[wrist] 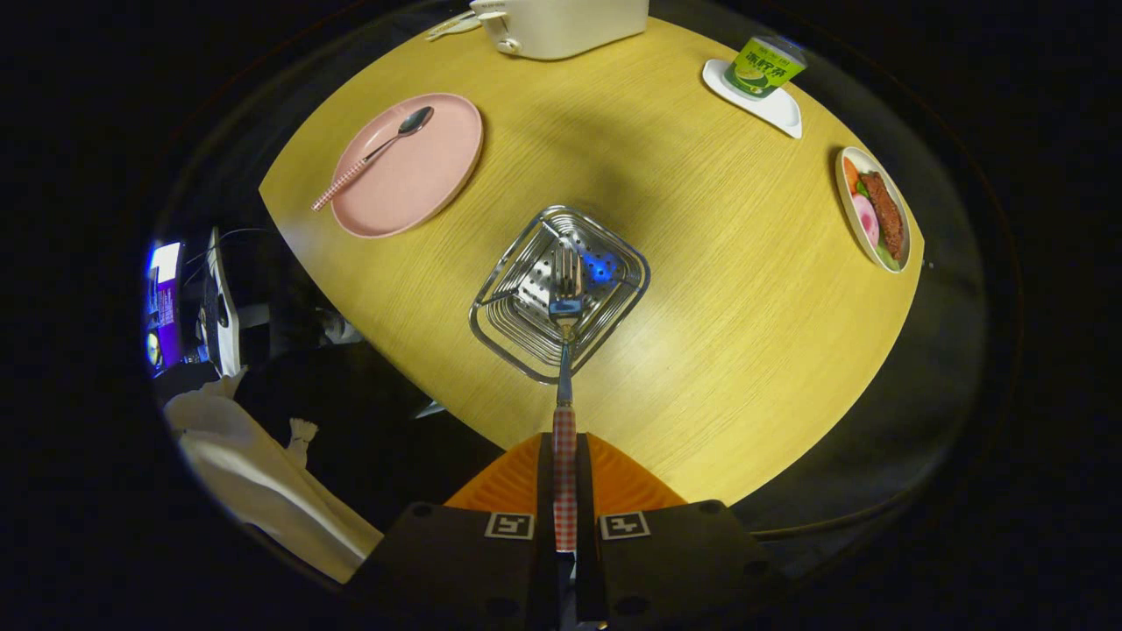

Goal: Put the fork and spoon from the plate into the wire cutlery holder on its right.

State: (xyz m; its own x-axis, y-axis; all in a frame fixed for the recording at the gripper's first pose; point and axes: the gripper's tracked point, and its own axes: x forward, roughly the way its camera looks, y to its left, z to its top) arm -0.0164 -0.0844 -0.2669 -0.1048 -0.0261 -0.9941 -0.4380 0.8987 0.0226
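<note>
My gripper (564,456) is shut on the red-checked handle of a fork (565,350), held high above the table. The fork points straight ahead, and its tines hang over the mouth of the square wire cutlery holder (614,307), which stands on the wooden table below. Whether the tines touch the holder I cannot tell. Beyond and to the left lies the pink plate (421,175). A spoon (377,153) with a matching checked handle rests across the plate, its handle end overhanging the near rim.
The round wooden table (719,263) carries a white appliance (561,26) at the far edge, a green cup (764,66) on a white coaster, and a dish of food (877,210) at the right. A person's pale sleeve (254,464) shows at the left.
</note>
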